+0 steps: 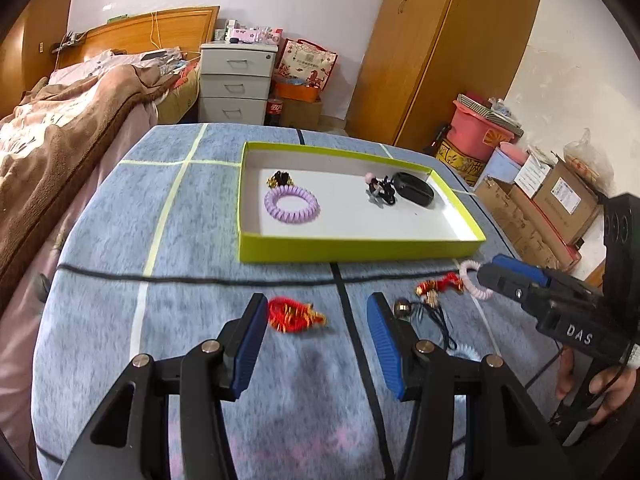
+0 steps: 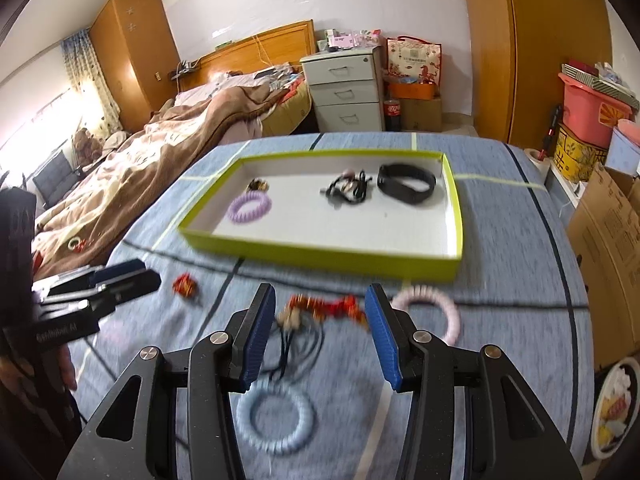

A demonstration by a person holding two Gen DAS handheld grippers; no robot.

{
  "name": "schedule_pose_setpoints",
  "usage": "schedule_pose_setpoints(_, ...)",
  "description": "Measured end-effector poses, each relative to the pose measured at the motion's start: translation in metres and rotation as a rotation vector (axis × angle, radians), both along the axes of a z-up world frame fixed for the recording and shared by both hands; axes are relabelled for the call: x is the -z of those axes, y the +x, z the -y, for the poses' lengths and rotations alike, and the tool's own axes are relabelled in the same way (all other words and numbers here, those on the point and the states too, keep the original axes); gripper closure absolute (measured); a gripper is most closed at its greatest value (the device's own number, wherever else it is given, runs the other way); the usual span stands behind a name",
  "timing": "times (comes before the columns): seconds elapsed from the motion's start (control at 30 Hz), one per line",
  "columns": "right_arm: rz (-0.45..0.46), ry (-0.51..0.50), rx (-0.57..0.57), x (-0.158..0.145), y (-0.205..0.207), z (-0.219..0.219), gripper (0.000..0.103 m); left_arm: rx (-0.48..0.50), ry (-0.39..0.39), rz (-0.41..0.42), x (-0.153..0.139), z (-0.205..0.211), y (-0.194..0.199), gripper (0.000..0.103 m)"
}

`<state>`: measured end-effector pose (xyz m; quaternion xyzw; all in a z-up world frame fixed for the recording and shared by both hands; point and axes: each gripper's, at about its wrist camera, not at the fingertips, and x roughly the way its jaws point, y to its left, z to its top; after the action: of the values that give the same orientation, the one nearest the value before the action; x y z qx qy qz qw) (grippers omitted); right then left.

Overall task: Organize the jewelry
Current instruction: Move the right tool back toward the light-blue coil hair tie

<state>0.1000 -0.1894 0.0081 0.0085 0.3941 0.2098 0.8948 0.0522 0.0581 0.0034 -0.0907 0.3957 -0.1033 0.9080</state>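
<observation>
A lime-green tray (image 1: 360, 250) on the blue cloth holds a purple coil tie (image 1: 292, 204), a black band (image 1: 414, 190), a black hair tie (image 1: 380, 192) and a small gold-and-black piece (image 1: 280, 179). My left gripper (image 1: 316, 304) is open just above the cloth, with a red bracelet (image 1: 294, 316) lying between its fingers, untouched. My right gripper (image 2: 320, 296) is open over a red knot charm (image 2: 324, 306) and a dark beaded cord (image 2: 296, 336). A pink ring (image 2: 432, 312) lies to its right and a pale blue coil tie (image 2: 276, 416) beneath it.
A bed with a brown blanket (image 1: 60, 140) runs along the table's left side. A white drawer cabinet (image 1: 236, 80) and a wooden wardrobe (image 1: 440, 52) stand behind. Cardboard boxes (image 1: 560, 200) crowd the right, and a plate of food (image 2: 616, 404) sits near the right edge.
</observation>
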Motion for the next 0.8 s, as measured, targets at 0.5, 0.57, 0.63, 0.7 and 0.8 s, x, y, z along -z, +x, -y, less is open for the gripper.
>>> schedule_pose_setpoints(0.5, -0.078, -0.089, -0.052, 0.035, -0.043, -0.01, 0.055, 0.026, -0.045, -0.028, 0.017, 0.001, -0.031, 0.049)
schedule_pose_setpoints(0.57, -0.086, -0.096, -0.042, 0.038, -0.044, -0.009, 0.055, 0.031, -0.053, -0.034, 0.019, 0.001, -0.034, 0.049)
schedule_pose_setpoints(0.63, -0.092, -0.103, -0.048, 0.039, -0.045, -0.01, 0.055, 0.034, -0.075, -0.032, 0.02, 0.0, -0.036, 0.049)
schedule_pose_setpoints(0.7, -0.095, -0.109, -0.062, 0.041, -0.047, -0.013, 0.055, 0.031, -0.065, -0.032, 0.019, 0.0, -0.036, 0.049)
schedule_pose_setpoints(0.8, -0.098, -0.126, -0.068, 0.044, -0.048, -0.016, 0.055, 0.032, -0.071, -0.035, 0.02, 0.0, -0.037, 0.049)
